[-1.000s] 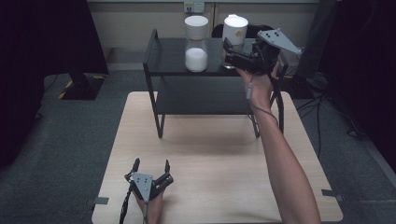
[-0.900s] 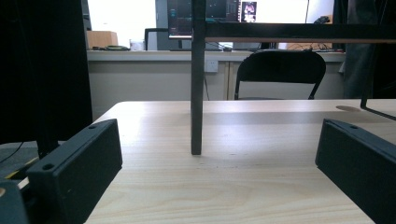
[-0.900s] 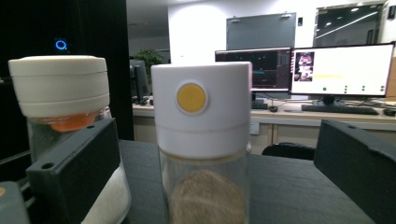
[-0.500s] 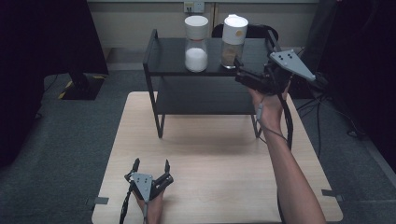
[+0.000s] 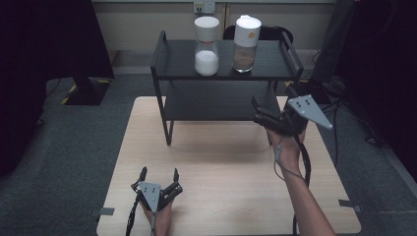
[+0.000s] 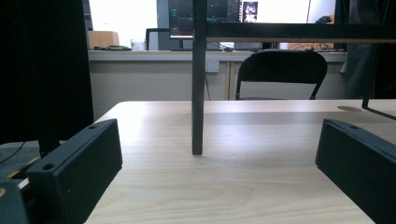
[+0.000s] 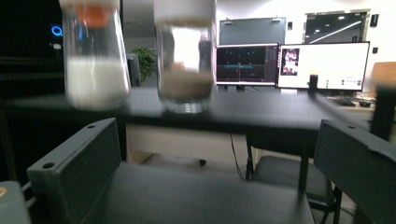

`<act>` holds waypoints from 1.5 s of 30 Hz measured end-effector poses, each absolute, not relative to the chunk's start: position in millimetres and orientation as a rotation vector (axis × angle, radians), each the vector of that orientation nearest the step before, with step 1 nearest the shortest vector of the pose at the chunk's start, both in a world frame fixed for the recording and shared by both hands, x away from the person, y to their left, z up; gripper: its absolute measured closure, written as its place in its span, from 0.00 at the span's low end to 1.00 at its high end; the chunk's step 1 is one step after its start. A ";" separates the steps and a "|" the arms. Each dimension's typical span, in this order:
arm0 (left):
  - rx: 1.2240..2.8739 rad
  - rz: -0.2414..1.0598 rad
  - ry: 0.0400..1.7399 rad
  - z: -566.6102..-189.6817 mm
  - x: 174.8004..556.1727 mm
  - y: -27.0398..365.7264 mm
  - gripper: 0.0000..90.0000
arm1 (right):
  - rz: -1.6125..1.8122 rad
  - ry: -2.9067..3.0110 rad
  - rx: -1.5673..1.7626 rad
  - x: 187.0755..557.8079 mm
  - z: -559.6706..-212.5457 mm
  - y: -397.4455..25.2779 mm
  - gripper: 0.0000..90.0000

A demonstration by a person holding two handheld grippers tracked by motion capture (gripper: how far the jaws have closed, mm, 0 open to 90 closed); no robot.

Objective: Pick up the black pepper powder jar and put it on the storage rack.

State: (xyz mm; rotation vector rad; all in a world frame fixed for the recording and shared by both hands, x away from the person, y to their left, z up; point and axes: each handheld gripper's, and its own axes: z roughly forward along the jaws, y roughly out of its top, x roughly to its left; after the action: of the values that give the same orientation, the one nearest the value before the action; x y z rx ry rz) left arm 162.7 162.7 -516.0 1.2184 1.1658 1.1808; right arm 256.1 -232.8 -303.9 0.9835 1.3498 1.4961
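So the right hand-held gripper (image 5: 260, 114) has backed off the shelf rack: a second ago it was up at the top shelf, right against the brown-filled jar (image 5: 245, 43), and now it hangs lower, in front of the rack's right side, over the desk (image 5: 221, 162). Its jaws are spread wide with nothing between them. In the right gripper view that jar (image 7: 184, 70) stands up and ahead of the jaws, well apart, with the white-filled jar (image 7: 95, 65) just to its left, both upright on the top shelf (image 5: 265, 59). My read is the placing bit is done and the arm is just clearing out. The left hand-held gripper (image 5: 158, 183) hasn't budged, resting on the near desk edge, jaws wide apart and empty, facing the rack's leg (image 6: 198, 93).
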 end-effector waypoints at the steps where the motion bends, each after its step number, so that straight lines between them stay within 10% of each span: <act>1: 1.218 1.181 1.166 -516.1 162.7 162.7 0.00 | 1.493 1.353 0.988 253.6 -310.4 -234.3 0.00; 45: 1.215 1.186 1.170 -516.1 162.6 161.5 0.00 | 1.268 1.298 1.141 169.7 -497.5 -245.2 0.00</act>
State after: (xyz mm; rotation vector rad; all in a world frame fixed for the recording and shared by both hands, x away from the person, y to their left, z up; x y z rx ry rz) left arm 162.6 161.5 -516.1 1.2150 1.1700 1.1856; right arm 169.7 -245.2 -497.5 1.1409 1.2981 1.2681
